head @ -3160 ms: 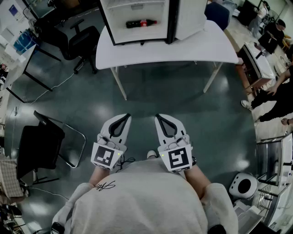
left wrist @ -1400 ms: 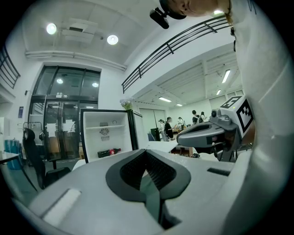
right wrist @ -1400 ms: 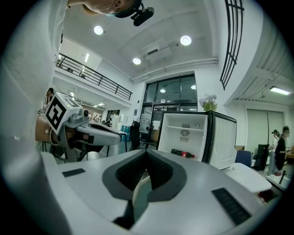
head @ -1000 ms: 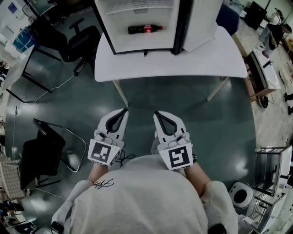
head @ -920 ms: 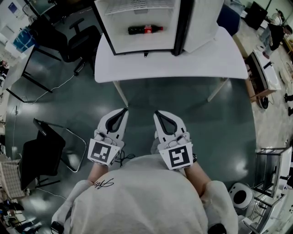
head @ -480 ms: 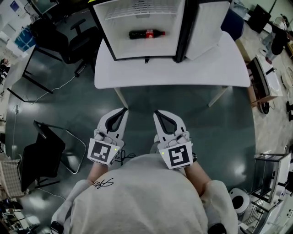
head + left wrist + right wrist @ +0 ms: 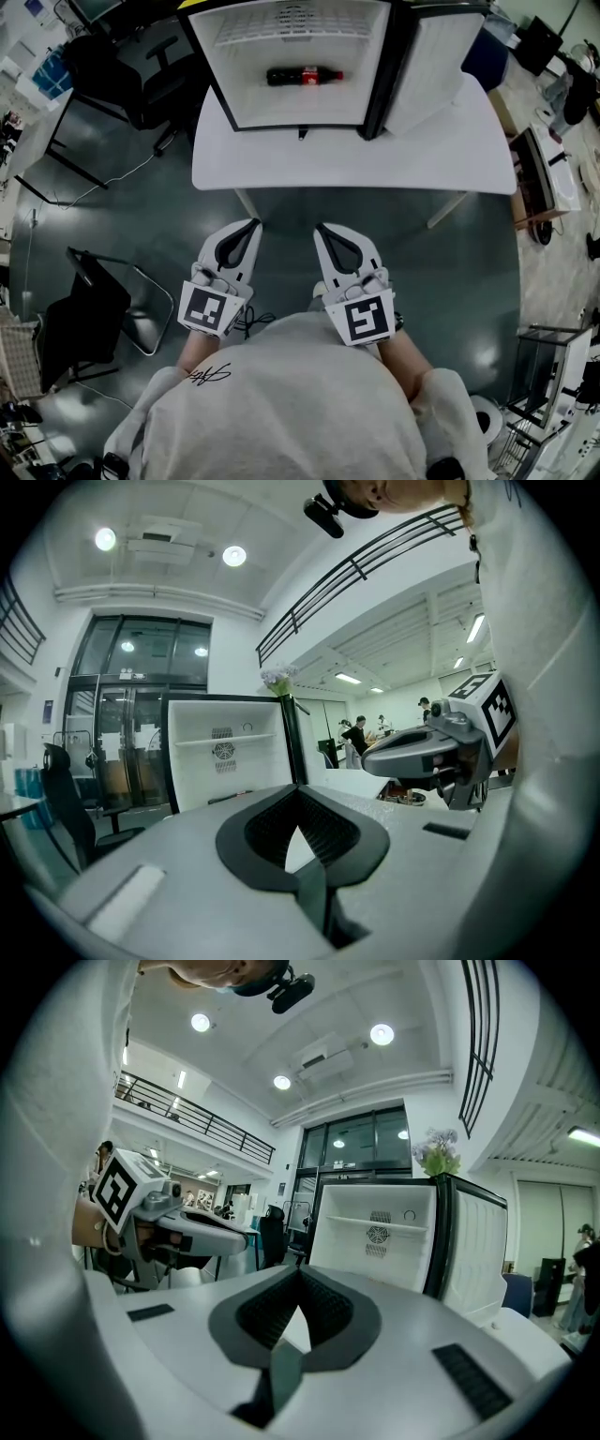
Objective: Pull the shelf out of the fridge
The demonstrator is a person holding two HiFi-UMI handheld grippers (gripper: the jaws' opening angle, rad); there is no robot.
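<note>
Currently both tools are held side by side in the lower centre of the head view, above the dark floor and well apart from the white table. The left tool is closed: in the left gripper view its dark jaw pads are seen brought together at the tip, with nothing gripped between them. The right tool is closed likewise, and nothing is found between its jaws in the right gripper view. Each tool is pointed towards the fridge, which is stood on the table at the upper centre of the head view, with its door swung open towards the right of the frame.

The shelf is seen inside the fridge, level and fully seated, spanning the upper part of the white compartment from wall to wall, just below a round vent in the back wall. It is touched by neither tool. A dark bottle with a red label is laid on its side on the fridge's floor, below the shelf. A bunch of flowers is set on top of the fridge. A folding chair is seen at the left edge of the head view, and the person's grey sweater fills the bottom of that frame.
</note>
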